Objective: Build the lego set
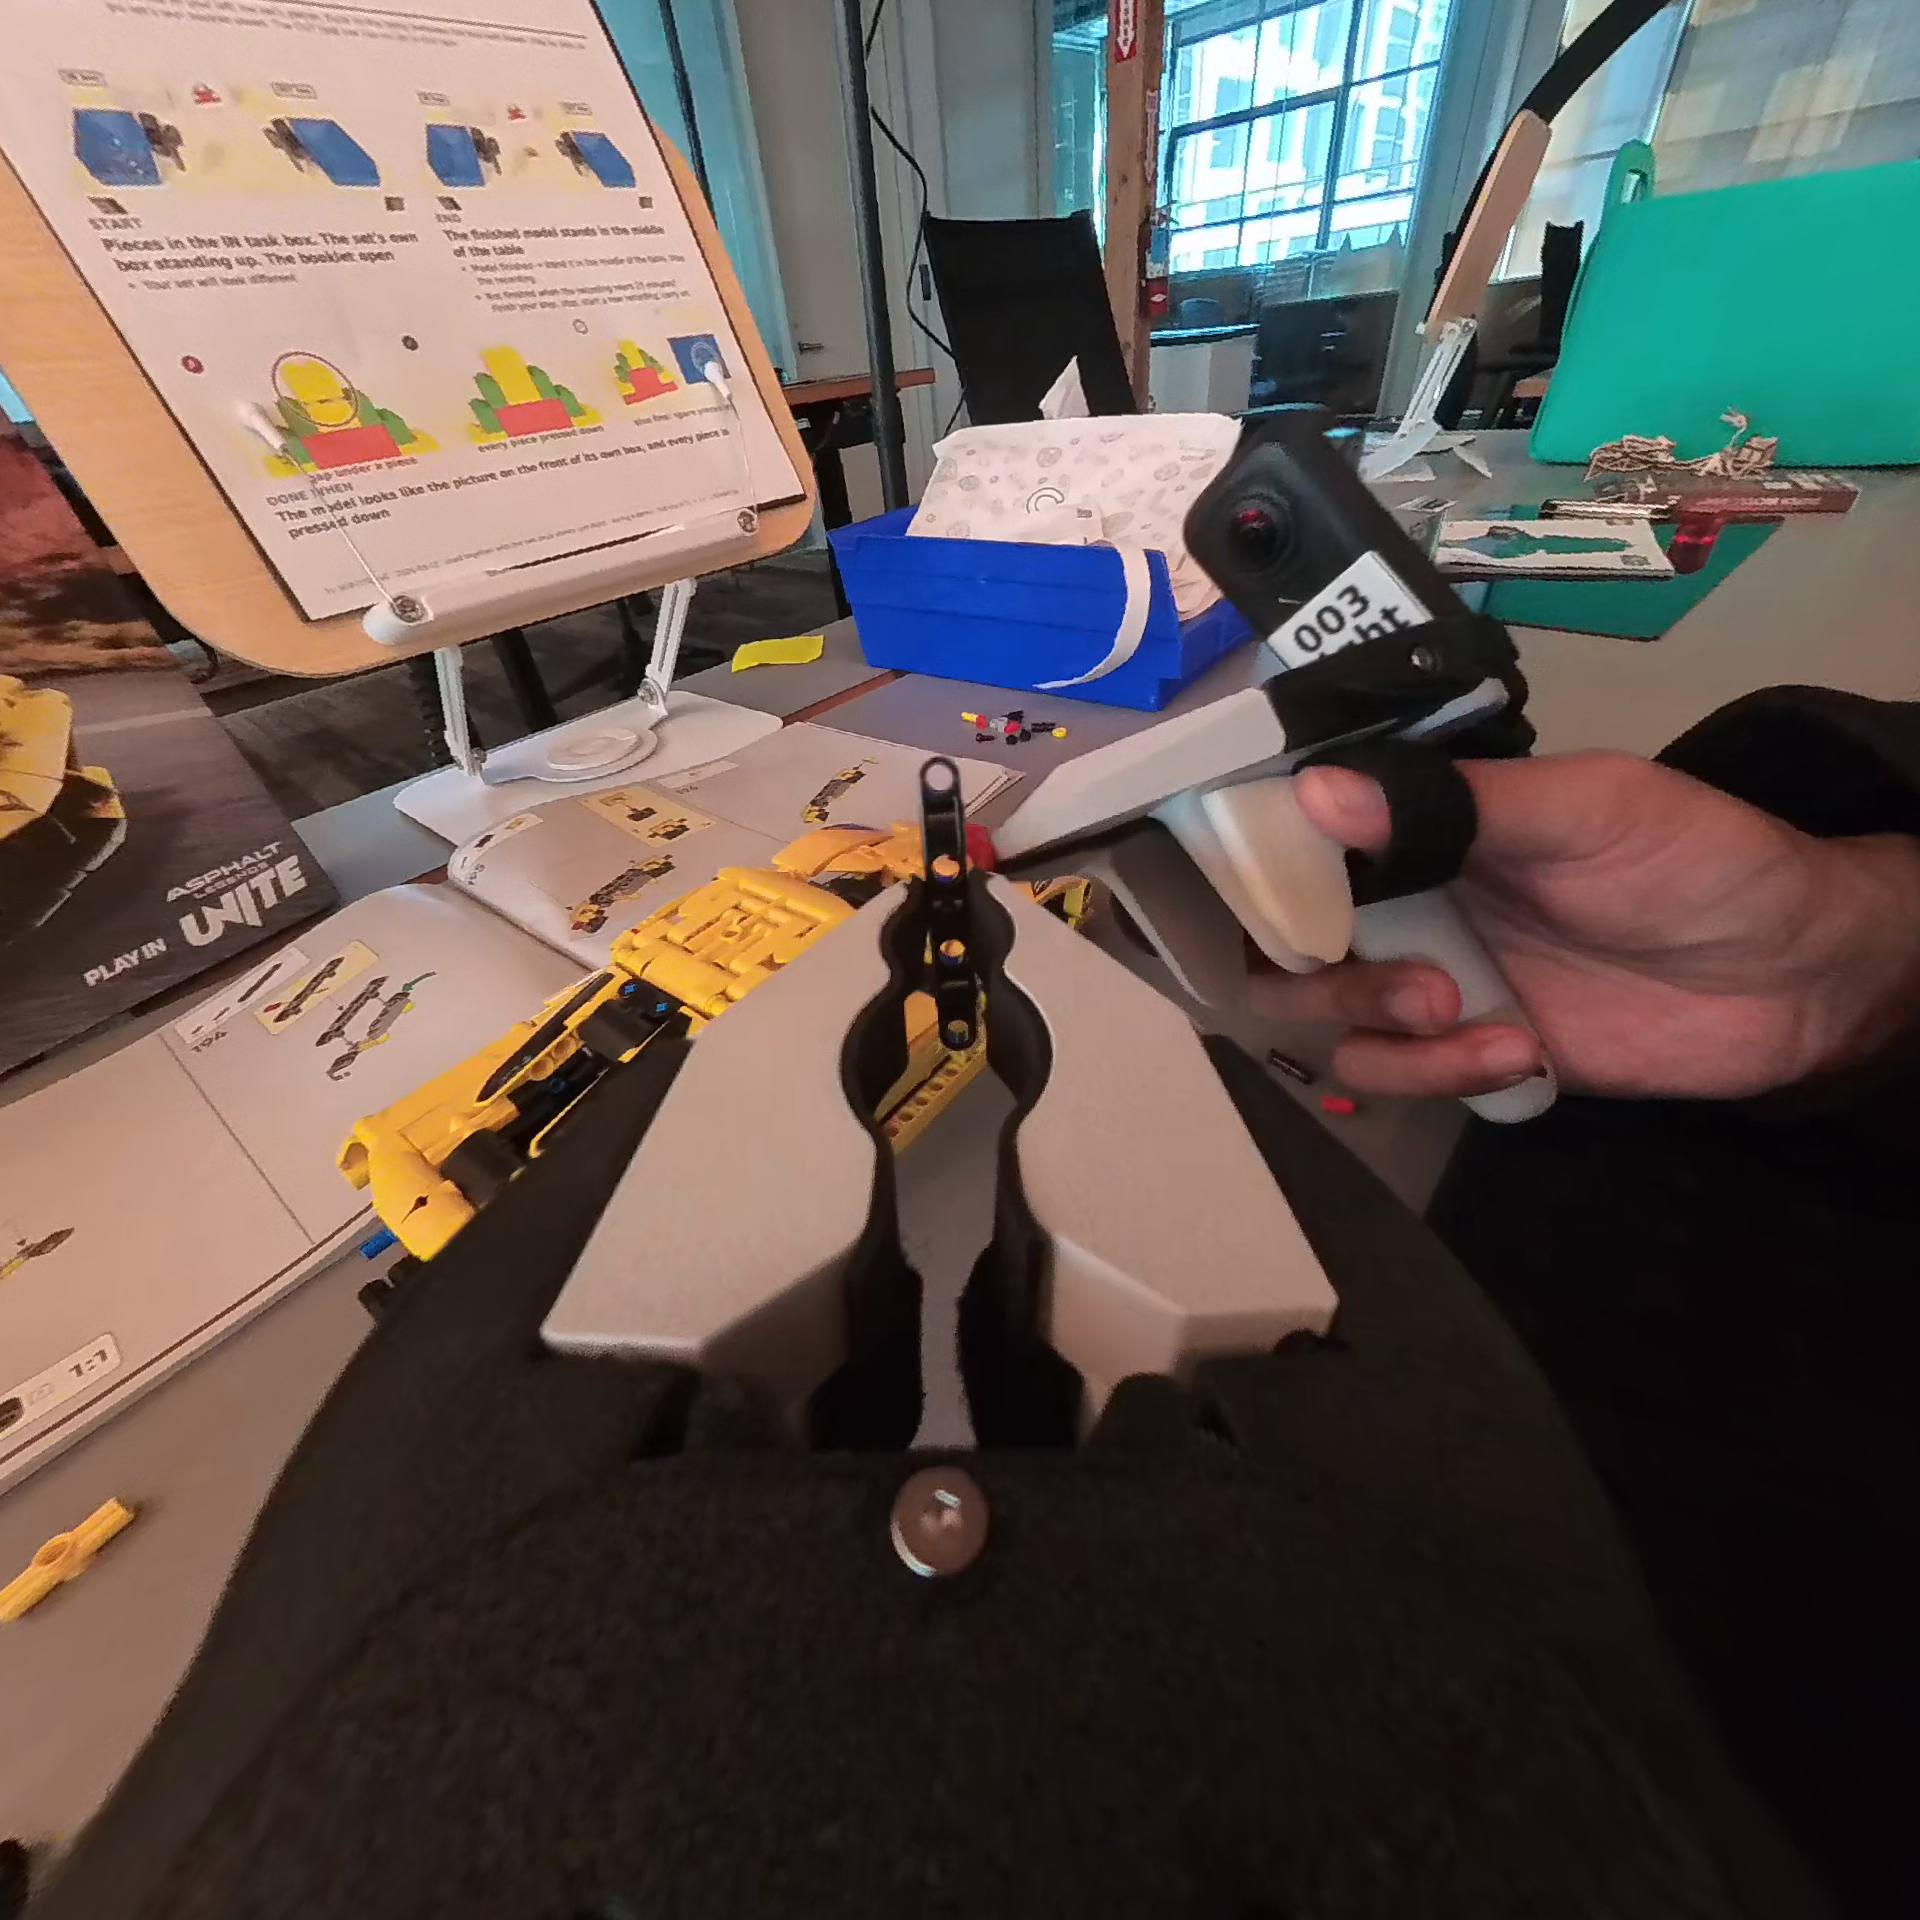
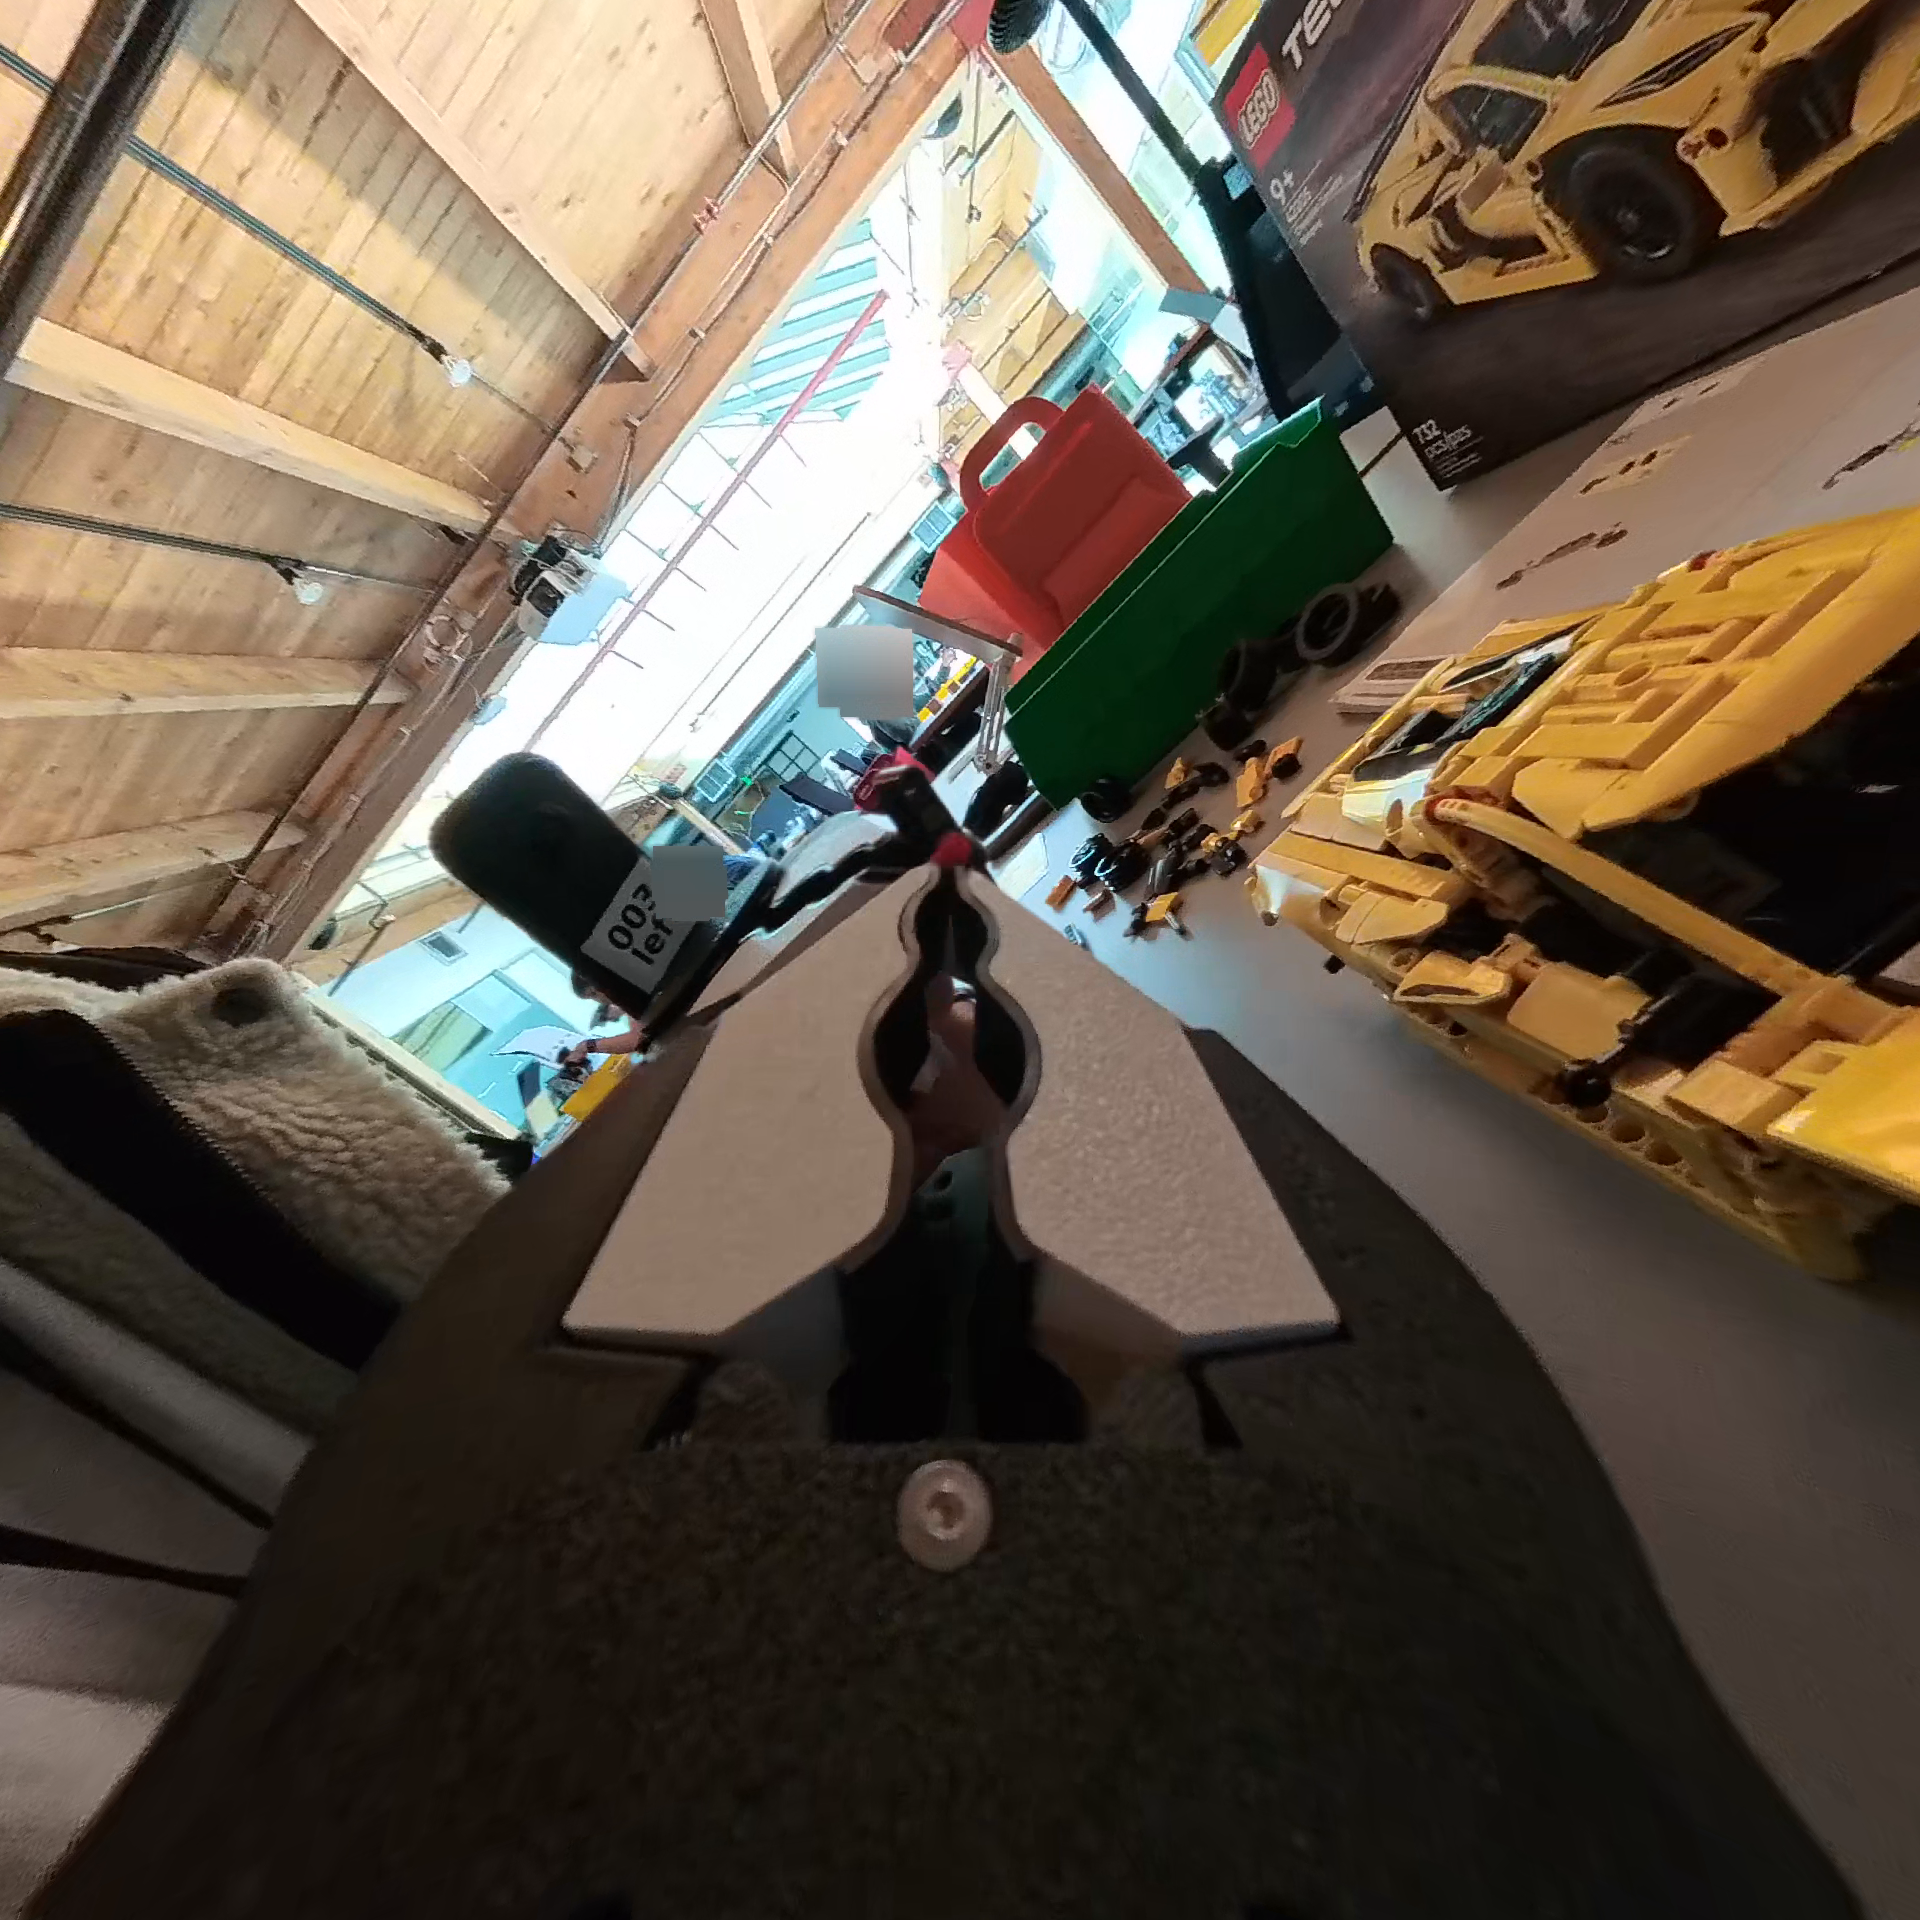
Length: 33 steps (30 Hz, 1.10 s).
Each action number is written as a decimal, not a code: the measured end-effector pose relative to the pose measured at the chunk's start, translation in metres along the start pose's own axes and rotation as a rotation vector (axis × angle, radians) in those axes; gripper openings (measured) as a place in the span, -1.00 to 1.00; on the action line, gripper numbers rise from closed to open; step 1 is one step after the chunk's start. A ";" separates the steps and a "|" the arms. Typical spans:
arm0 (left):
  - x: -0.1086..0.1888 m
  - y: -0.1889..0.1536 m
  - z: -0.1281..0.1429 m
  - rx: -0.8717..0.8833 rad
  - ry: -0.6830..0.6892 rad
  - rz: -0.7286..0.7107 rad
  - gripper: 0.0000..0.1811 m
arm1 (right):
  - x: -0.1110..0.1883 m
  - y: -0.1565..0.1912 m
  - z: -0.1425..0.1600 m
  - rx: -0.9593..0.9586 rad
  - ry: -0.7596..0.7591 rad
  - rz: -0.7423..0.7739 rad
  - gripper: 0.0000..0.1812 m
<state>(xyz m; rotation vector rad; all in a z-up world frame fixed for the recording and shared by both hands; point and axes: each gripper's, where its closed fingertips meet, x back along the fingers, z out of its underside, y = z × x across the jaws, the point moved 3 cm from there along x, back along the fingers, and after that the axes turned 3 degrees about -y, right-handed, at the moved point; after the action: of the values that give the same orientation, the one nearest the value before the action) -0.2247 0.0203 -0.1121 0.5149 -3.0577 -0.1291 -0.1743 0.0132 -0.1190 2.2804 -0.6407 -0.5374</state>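
**Both grippers clamped on small parts above the yellow car**

Your left gripper [image 1: 951,914] is clenched on a thin black beam [image 1: 945,894], which stands upright between the fingertips; its looped top end pokes clear above them and its lower holes sit inside the cut-out between the fingers. Your right gripper [image 2: 951,883], in your right hand [image 1: 1621,925], comes in from the side with its fingertips meeting the beam near a small red piece [image 2: 951,850]. It is closed on that small dark-and-red part at the very tips, though the exact shape of the part is too small to tell.

Handling, as a judgement: the beam is light, stiff plastic, smooth and narrow, so it is likely to pivot in a tip grip. Hold it across its flat faces, low on the shaft, leaving the free holes exposed. Pins need square pressure; a skewed push could make either part slip out.

Below the grippers lies one partly built yellow car [image 1: 665,997] on the open instruction booklet [image 1: 208,1122]. One yellow connector [image 1: 62,1558] lies loose near the table edge. One cluster of small pins [image 1: 1008,725] sits beside one blue bin [image 1: 997,613]. In the right wrist view, a scatter of black and yellow parts [image 2: 1174,831], too many and too small to count, lies between the car and one green bin [image 2: 1195,644]. One set box [image 2: 1558,208] stands behind.
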 end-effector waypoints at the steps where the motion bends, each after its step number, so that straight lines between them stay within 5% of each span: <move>1: 0.000 0.000 0.000 0.003 0.000 0.002 -0.91 | 0.000 0.000 0.000 -0.004 0.003 -0.004 -1.00; 13: 0.014 0.030 0.003 0.195 -0.042 -0.013 -0.92 | 0.038 -0.001 -0.015 0.207 0.033 0.129 -1.00; 17: 0.012 0.025 0.006 0.194 -0.023 0.012 -0.92 | 0.093 -0.014 -0.018 0.367 0.144 0.342 -1.00; 22: 0.009 0.020 0.010 0.184 0.002 0.034 -0.92 | 0.187 -0.046 -0.011 0.467 0.493 0.686 -1.00; 26: 0.007 0.018 0.012 0.158 0.021 0.031 -0.92 | 0.224 -0.054 0.008 0.418 0.694 0.763 -1.00; 33: 0.006 0.016 0.015 0.150 0.035 0.040 -0.92 | 0.254 -0.052 -0.018 0.589 0.679 0.755 -0.92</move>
<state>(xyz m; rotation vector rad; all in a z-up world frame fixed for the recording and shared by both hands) -0.2361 0.0345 -0.1251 0.4576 -3.0559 0.1104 0.0510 -0.0922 -0.1931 2.2597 -1.3008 0.8443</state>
